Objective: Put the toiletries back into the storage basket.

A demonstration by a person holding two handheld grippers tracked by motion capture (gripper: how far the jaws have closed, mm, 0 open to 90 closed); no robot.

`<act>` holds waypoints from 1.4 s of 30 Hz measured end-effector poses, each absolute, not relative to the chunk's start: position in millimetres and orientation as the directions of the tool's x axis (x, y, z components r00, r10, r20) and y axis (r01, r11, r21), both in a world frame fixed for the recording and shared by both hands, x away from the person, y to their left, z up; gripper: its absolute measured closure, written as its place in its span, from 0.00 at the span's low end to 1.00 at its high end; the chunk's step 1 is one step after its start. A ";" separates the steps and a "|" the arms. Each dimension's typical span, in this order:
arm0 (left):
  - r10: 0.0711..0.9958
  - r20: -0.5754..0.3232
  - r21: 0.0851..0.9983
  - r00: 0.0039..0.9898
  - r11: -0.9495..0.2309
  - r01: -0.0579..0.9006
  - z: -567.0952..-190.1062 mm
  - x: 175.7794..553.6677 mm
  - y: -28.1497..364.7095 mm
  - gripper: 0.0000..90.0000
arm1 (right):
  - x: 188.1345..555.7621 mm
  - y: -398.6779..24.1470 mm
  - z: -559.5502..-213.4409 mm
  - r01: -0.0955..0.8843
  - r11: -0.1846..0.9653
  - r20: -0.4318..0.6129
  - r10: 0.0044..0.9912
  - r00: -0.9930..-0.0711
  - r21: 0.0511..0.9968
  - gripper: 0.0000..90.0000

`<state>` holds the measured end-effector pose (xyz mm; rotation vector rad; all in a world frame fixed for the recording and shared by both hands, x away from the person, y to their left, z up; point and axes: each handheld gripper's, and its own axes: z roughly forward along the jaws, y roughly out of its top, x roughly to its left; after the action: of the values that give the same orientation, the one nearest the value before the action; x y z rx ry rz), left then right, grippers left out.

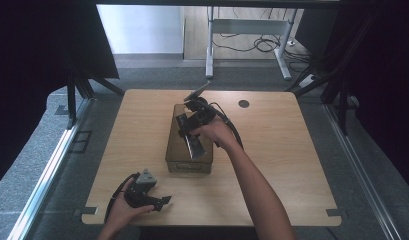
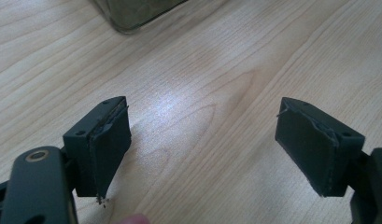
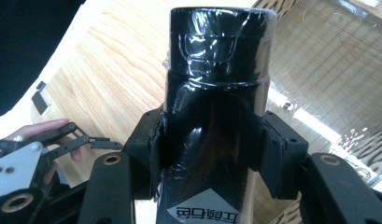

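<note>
- Table [image 1: 272,165]: bears the box [image 1: 189,161] at its middle.
- Box: clear-lidded, the bottle [image 3: 216,107] held just above it.
- Right gripper [image 3: 212,144]: clamped on the black bottle.
- Left gripper [image 2: 202,149]: jaws spread, empty, near the box's front corner.

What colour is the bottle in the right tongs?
Glossy black bottle, shrink-wrapped, with a white diamond label near its base; clearest in the right gripper view.

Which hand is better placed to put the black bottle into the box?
Right. The right gripper already clamps the bottle above the box. The left gripper rests near the table edge, jaws open with nothing between them.
</note>
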<state>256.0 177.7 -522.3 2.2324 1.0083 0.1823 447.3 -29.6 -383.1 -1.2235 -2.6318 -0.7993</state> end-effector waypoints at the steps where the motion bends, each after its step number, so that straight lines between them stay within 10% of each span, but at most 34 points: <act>1: 0.709 -0.139 0.630 0.691 -0.476 0.614 -522.3 256.1 177.8 0.20 | 448.2 -28.5 -384.0 0.745 0.529 0.330 0.675 -0.660 0.408 0.53; 42: 0.707 -0.141 0.633 0.693 -0.474 0.612 -521.4 256.2 179.5 0.20 | 475.3 -14.6 -416.9 0.832 0.420 0.395 0.739 -0.546 0.363 0.53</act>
<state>256.2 179.5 -521.4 2.2294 1.0038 0.1823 475.3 -14.6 -416.9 -1.3947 -2.4961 -0.7905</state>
